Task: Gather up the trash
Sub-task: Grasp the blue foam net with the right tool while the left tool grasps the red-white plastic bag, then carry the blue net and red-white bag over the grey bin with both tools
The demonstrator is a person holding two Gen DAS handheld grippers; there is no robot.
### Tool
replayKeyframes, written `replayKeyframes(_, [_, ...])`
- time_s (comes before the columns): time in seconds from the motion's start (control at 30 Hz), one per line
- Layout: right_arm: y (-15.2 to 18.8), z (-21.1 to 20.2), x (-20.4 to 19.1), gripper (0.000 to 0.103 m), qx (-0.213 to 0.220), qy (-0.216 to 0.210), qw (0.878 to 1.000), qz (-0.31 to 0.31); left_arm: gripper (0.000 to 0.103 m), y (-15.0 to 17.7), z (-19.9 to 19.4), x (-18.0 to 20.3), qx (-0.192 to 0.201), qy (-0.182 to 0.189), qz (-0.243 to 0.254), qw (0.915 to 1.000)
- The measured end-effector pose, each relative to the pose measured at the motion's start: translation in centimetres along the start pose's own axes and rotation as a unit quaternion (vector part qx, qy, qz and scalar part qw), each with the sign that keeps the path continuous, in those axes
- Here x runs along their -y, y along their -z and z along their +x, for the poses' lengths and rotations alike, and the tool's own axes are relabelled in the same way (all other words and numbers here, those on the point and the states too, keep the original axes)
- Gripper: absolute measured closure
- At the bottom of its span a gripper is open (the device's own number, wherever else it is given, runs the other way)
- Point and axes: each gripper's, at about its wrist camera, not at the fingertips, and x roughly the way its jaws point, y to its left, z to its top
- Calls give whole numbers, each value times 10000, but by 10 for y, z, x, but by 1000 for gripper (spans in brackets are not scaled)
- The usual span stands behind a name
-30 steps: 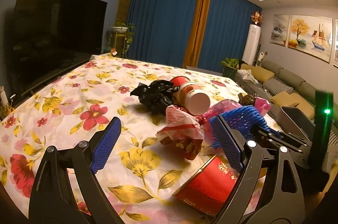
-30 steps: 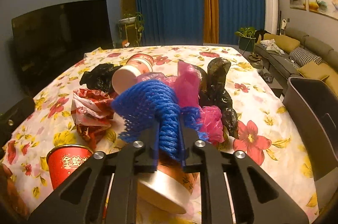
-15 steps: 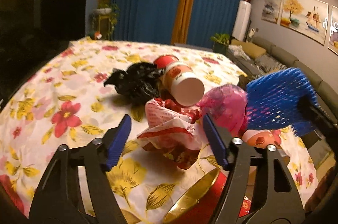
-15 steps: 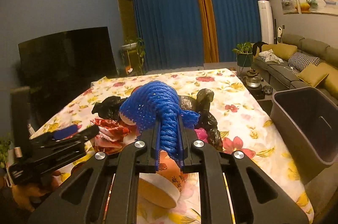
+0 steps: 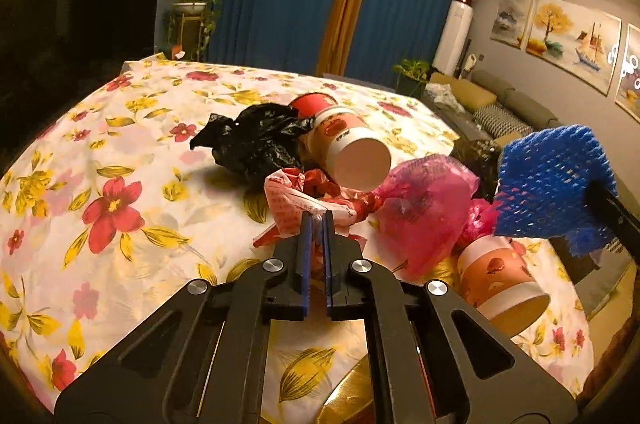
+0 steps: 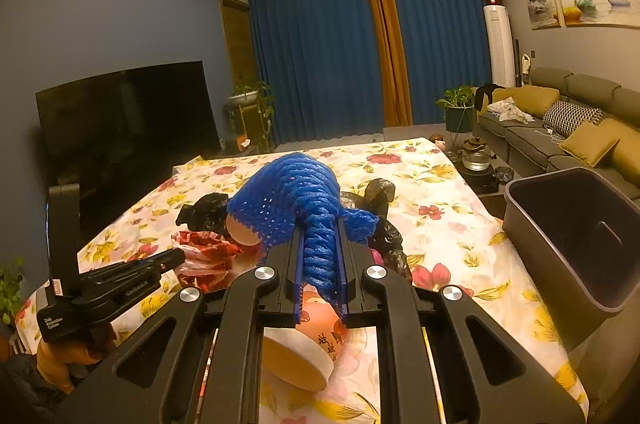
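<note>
Warm dim ceiling light, soft shadows, sharp focus, strong fisheye edge vignetting.

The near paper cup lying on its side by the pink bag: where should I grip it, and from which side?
Grip the near paper cup at its open rim, one finger inside the mouth and one outside. The mouth faces the cameras, so come in from the near side, low. Its base is tucked against the pink bag, and across the body a hard squeeze would probably crush it.
</note>
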Motion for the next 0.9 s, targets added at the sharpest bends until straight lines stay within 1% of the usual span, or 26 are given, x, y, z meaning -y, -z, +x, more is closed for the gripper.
replayKeyframes(0.1, [-1,-4,1,89,46,0,10000,14,99,-3,-15,-2,179,85,-118,9997])
replayKeyframes(0.17, [-3,-8,3,89,99,4,9999,40,99,-7,-31,-2,375,142,-170,9991])
replayKeyframes(0.3, [-6,-15,5,89,192,5,9998,88,100,-16,-61,9,774,190,-80,9968])
replayKeyframes(0.4, [-8,-23,7,89,265,10,9996,114,100,-21,-76,22,965,258,25,9950])
replayKeyframes(0.57, [-10,-38,13,89,386,81,9992,107,100,-24,-89,42,1111,413,169,9928])
replayKeyframes(0.9, [-13,-68,34,89,602,279,9975,223,100,-23,-95,79,1182,728,392,9895])
